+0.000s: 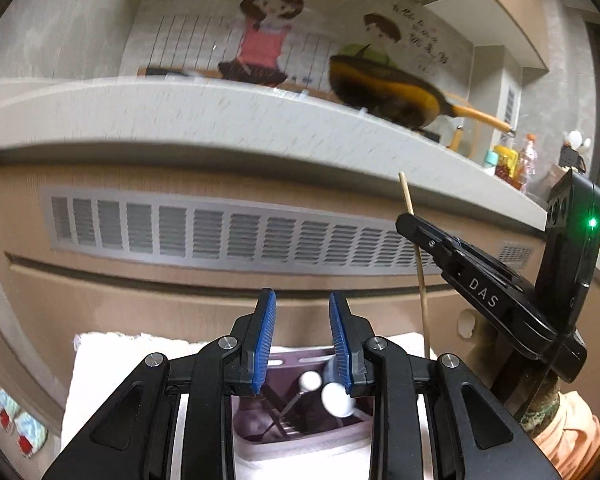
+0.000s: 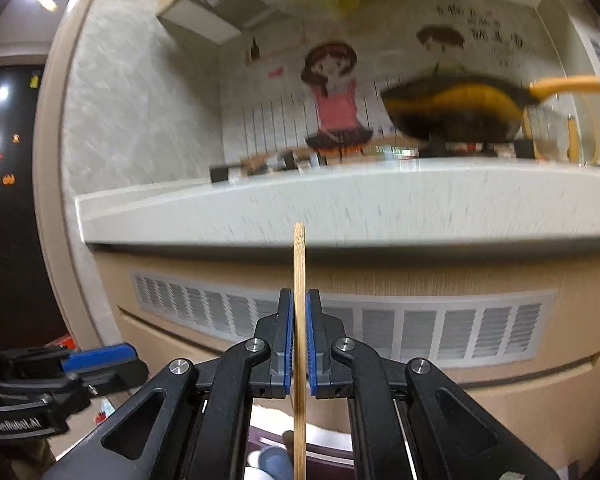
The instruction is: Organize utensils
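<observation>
One bamboo chopstick [image 2: 299,320] is clamped upright between the closed blue pads of the right gripper [image 2: 299,340], at the centre of the right wrist frame; it is judged not yet stowed. Several white-headed utensils [image 1: 336,398] are already seen standing in the purple holder [image 1: 284,364], at the lower centre of the left wrist frame. The left gripper [image 1: 302,340] is held slightly parted above that holder, and nothing is gripped by it.

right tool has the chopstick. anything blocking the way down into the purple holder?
Nothing visible. The right tool grips the chopstick upright, above the purple holder. The holder already has white-handled utensils in one compartment. The left tool hangs empty over the holder, beside the chopstick, not under it.
</observation>
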`<state>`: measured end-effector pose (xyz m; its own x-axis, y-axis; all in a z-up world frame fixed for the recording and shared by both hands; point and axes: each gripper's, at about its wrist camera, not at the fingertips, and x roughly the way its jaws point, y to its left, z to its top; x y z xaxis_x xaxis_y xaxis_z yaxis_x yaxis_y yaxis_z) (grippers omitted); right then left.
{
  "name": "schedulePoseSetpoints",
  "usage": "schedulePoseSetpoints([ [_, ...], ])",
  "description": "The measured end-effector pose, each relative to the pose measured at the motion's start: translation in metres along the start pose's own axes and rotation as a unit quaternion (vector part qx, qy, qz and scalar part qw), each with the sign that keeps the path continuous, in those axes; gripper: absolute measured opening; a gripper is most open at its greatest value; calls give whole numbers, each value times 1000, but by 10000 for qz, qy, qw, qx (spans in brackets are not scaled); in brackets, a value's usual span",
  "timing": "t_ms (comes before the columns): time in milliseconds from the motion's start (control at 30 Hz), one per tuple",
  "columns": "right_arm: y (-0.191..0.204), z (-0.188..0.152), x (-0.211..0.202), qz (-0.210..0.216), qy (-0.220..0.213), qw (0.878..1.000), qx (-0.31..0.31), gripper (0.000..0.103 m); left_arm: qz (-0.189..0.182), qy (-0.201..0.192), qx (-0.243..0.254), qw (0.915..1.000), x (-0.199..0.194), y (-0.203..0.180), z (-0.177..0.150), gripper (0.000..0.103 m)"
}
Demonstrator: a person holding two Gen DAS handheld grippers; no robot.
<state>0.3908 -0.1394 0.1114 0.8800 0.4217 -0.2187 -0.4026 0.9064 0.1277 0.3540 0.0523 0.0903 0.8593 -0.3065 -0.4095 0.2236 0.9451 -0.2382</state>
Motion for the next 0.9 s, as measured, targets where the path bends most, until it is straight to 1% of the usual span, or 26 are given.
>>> schedulePoseSetpoints([
  [100, -4, -13, 12, -36, 176, 9998, -40, 6, -6, 127, -29, 9999, 7, 6, -13, 29],
  [200, -5, -20, 18, 3, 382, 9992, -70, 6, -169, 348, 37, 9992, 11, 4, -28, 29],
  [333, -1, -30, -4, 143, 613, 9977, -240, 6, -414, 671, 240, 9966, 6, -5, -57, 29],
  [400, 1, -35, -18, 194, 794, 9961, -331, 6, -619, 935, 307, 9932, 5, -13, -72, 29],
  [467, 1, -46, -34, 282, 1129, 9926, -354, 6, -887, 1279, 476, 9867, 6, -26, -91, 29],
  [533, -1, -57, -45, 286, 1386, 9894, -313, 6, -979, 1571, 741, 9799, 7, -41, -110, 29],
  [600, -5, -68, -58, 246, 1587, 9867, -248, 6, -1143, 1893, 968, 9704, 7, -55, -131, 30],
  [633, -7, -75, -67, 197, 1663, 9856, -230, 6, -1248, 2091, 1054, 9642, 7, -62, -142, 30],
  [700, -12, -88, -84, 113, 1757, 9842, -167, 6, -1307, 2334, 1085, 9574, 6, -69, -156, 30],
  [800, -21, -101, -103, 89, 1880, 9821, 44, 6, -1310, 2536, 994, 9532, 3, -74, -170, 30],
  [867, -26, -113, -120, 45, 1922, 9812, 179, 6, -1400, 2594, 1049, 9498, -2, -82, -178, 30],
  [900, -27, -115, -125, 45, 1938, 9808, 226, 6, -1533, 2663, 1202, 9440, -5, -91, -184, 30],
])
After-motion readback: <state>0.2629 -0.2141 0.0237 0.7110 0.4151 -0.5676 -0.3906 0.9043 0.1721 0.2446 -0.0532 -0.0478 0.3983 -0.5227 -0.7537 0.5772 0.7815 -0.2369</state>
